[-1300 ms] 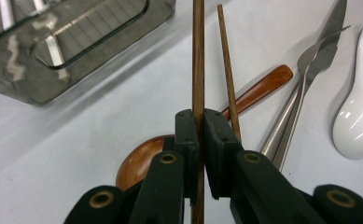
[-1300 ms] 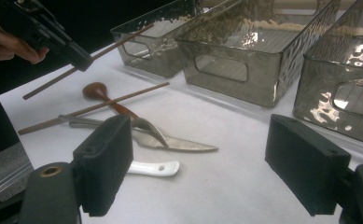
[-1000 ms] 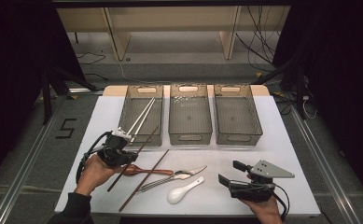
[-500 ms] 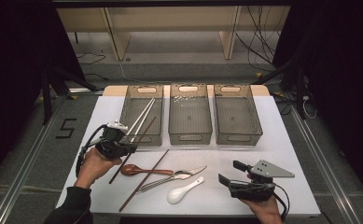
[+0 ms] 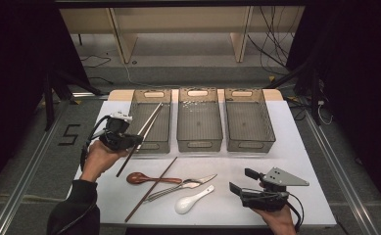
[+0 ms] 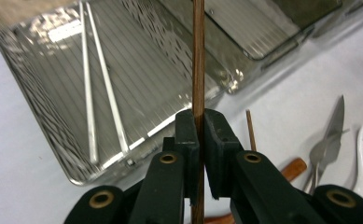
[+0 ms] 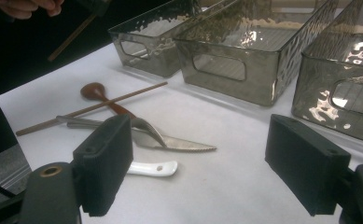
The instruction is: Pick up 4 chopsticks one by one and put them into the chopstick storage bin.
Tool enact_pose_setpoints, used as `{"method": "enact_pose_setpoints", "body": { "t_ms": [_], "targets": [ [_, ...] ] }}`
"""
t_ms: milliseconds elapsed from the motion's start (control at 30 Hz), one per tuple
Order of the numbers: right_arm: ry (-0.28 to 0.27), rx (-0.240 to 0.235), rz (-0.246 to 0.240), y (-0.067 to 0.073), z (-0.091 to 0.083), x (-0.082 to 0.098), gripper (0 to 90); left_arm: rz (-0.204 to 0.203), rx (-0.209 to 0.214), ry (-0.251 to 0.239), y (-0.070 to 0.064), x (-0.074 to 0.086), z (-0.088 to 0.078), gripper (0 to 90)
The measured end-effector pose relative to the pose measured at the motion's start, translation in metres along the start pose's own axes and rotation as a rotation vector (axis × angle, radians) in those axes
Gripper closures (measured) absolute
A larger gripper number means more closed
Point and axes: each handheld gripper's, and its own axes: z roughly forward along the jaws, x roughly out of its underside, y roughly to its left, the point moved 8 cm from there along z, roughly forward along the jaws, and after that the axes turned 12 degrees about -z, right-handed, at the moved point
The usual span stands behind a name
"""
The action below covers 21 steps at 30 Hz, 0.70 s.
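My left gripper [image 5: 134,141] is shut on a brown wooden chopstick [image 5: 125,164] and holds it slanted at the near left corner of the left bin [image 5: 166,125]. In the left gripper view the jaws [image 6: 198,135] clamp the chopstick [image 6: 198,56], whose far end reaches over the bin [image 6: 39,98]. Two metal chopsticks [image 6: 102,88] lie inside that bin. A second wooden chopstick [image 5: 151,188] rests on the white table. My right gripper [image 5: 242,185] stands open at the front right, its jaws [image 7: 202,158] wide apart with nothing between them.
Middle bin [image 5: 180,122] and right bin [image 5: 271,127] stand side by side beyond the cutlery. On the table lie a brown spoon [image 5: 141,178], a knife with a fork [image 5: 185,185] and a white spoon [image 5: 190,201]. The table's front edge is close to my right gripper.
My left gripper has carried the wooden chopstick away from the table's front toward the left bin. The right gripper has stayed put.
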Motion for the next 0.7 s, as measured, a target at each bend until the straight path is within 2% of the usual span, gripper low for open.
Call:
{"method": "enact_pose_setpoints", "body": {
  "t_ms": [300, 467, 700],
  "targets": [
    [-0.001, 0.001, -0.001, 0.0, 0.0, 0.0, 23.8, -0.008, 0.009, -0.032, 0.007, -0.028, 0.007, 84.4],
    [0.0, 0.0, 0.0, 0.0, 0.0, 0.0, 23.8, 0.018, -0.018, -0.052, 0.009, -0.045, 0.008, 84.4],
    [-0.001, 0.0, 0.002, 0.0, 0.0, 0.0, 23.7, 0.021, -0.035, -0.063, 0.014, -0.063, 0.014, 84.4]
  ]
}}
